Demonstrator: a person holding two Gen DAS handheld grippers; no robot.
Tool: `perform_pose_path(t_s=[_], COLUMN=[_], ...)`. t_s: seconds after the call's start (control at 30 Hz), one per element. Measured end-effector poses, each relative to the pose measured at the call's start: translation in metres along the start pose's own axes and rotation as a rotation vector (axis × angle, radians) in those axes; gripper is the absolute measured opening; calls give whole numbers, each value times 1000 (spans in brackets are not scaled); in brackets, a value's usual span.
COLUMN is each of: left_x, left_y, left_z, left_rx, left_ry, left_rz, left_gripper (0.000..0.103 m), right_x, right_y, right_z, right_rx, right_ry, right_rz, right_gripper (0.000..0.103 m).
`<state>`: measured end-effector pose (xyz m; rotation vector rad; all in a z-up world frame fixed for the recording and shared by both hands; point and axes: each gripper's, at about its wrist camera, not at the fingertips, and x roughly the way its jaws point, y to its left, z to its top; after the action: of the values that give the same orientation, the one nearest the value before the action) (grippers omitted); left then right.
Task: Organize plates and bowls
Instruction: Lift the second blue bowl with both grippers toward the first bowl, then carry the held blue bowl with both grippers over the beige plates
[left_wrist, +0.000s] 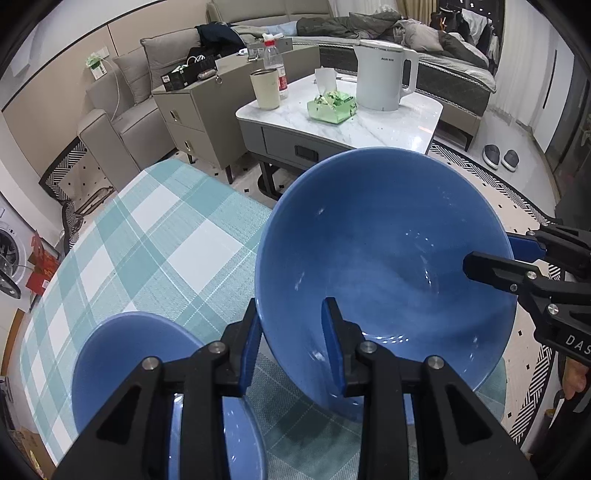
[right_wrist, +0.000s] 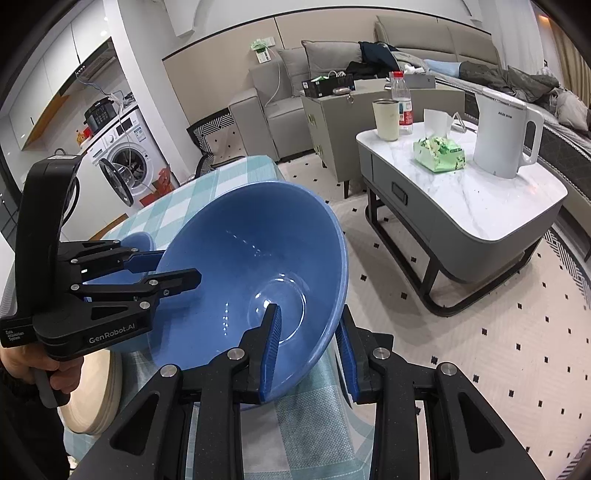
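Looking along the left gripper (left_wrist: 291, 343), its jaws are clamped on the near rim of the large blue bowl (left_wrist: 384, 266), with a smaller blue bowl (left_wrist: 122, 354) just left of that bowl on the checked surface (left_wrist: 155, 236). From the right wrist, the right gripper (right_wrist: 308, 347) has its jaws clamped on the large bowl's rim, opposite the left gripper.

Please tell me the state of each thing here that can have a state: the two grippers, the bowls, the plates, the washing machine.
Left gripper: shut on the large bowl's rim.
Right gripper: shut on the opposite rim.
Large blue bowl: empty, tilted, held by both grippers.
Small blue bowl: empty, upright on the checked tablecloth.
Cream plates: stacked at the table edge.
Washing machine: door open.
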<state>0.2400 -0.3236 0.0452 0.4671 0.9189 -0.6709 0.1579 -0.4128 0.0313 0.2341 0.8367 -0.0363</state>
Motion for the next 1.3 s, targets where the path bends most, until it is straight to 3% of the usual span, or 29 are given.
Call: perform_pose_path(t_s=[0.8, 1.3], left_x=[-83, -123], left_y=[39, 88], left_z=[-14, -53], left_rx=[-79, -177], left_ry=[-152, -205], left_rz=[47, 115], left_gripper=[31, 31], right_x=[-52, -60], right_y=[68, 144], right_z=[33, 46], right_rx=[-125, -242], right_ry=[-100, -115], right_rz=[7, 54], right_gripper=[31, 31])
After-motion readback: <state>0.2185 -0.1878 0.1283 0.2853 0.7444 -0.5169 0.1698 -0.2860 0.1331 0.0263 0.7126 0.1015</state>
